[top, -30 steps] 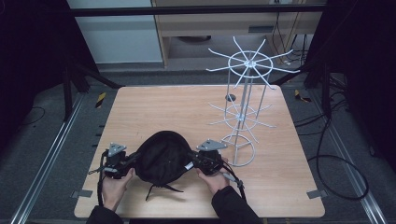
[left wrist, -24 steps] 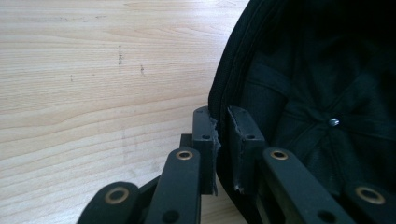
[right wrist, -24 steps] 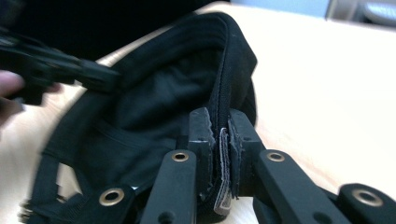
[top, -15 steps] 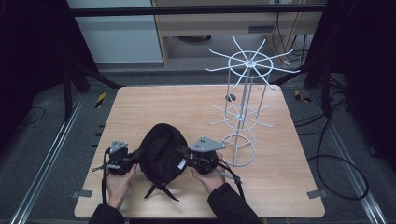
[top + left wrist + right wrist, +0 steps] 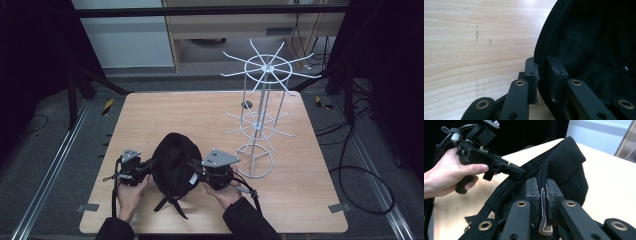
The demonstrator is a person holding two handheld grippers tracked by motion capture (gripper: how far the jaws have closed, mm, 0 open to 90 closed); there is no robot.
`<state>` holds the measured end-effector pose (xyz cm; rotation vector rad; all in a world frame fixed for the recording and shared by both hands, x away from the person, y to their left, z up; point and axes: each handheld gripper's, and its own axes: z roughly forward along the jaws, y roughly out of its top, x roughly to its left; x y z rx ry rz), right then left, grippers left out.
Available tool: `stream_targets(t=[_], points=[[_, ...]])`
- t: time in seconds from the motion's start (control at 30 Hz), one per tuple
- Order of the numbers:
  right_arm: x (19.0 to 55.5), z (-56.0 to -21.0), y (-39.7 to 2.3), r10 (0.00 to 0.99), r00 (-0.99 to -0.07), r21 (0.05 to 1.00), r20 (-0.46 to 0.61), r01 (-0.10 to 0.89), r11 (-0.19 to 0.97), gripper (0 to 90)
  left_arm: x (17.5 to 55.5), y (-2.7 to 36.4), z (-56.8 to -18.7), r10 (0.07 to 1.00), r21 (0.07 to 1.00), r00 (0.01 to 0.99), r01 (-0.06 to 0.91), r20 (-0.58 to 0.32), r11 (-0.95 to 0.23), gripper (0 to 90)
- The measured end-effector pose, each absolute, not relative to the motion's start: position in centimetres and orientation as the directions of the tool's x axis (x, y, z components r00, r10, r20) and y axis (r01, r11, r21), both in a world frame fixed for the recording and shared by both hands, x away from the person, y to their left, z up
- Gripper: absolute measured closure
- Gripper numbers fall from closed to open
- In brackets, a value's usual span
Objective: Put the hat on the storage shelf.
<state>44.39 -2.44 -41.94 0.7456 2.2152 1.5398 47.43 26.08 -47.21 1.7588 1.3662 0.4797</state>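
A: Starting at the left, what is the left gripper doing?

B: It is gripping the left rim of the black cap. In the left gripper view its jaws are standing either side of the cap's edge, and they have just been easing open a little, with the rim between them. The pads are sitting close against the fabric, so I am reading it as a light hold rather than a release.

A: And the cap itself?

B: It is hanging between the two grippers at the near edge of the table, left of centre, with its straps trailing down toward the person.

A: The right gripper?

B: It is pinching the cap's right rim. In the right gripper view the jaws are nearly closed on a folded band and a small tab, so that grip is looking firm.

A: How far along is the work?

B: I am judging it as early to middle. The cap is gripped on both sides and seems to be lifted off the wood, but it is nowhere near the white wire rack, which is standing to the right and farther away, well apart from the cap. If the cap is meant for one of those wire arms, carrying it over and hooking it on are remaining.
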Motion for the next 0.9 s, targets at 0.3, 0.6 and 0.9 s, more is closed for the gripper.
stream_targets(t=[0.3,0.6,0.9], points=[[44.5,-40.3,-3.0,0.618,-0.785,0.938,-0.044,0.181,0.297,82.9,47.3,25.6,-47.0,0.913,0.798,0.364,0.598,-0.184,-0.078,74.4],[44.4,-40.7,-3.4,0.633,-0.771,0.926,-0.073,0.183,0.33,83.0,46.3,26.7,-45.0,0.896,0.82,0.388,0.569,-0.214,-0.05,59.2],[44.3,-40.7,-3.5,0.651,-0.755,0.928,-0.08,0.182,0.325,83.0,43.9,25.7,-40.1,0.872,0.876,0.443,0.481,-0.209,-0.034,54.4]])
